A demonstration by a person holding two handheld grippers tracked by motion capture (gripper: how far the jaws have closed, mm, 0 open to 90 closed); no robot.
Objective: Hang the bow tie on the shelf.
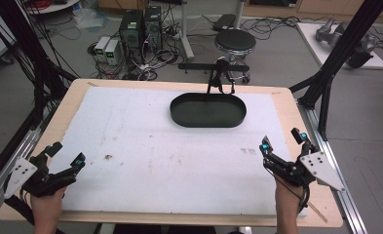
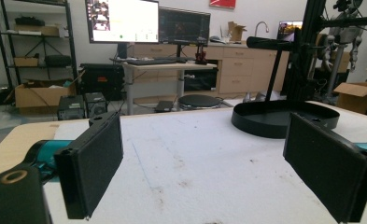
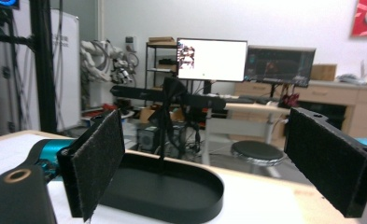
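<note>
A black oval tray (image 1: 208,110) lies empty at the far middle of the white mat (image 1: 155,146). My left gripper (image 1: 67,153) rests at the near left of the table, open, with nothing between its fingers. At the near right my right gripper (image 1: 282,140) is held the same way, open and empty. The left gripper view has the tray (image 2: 274,119) ahead and to the right, between the spread jaws (image 2: 209,168). In the right gripper view the tray (image 3: 172,189) lies close ahead, just beyond the open gripper (image 3: 209,163).
A black stand with a horizontal bar (image 1: 213,67) rises at the table's far edge behind the tray. Dark frame posts (image 1: 335,53) flank the table on the right. A stool (image 1: 235,41) and computers (image 1: 139,27) stand on the floor beyond.
</note>
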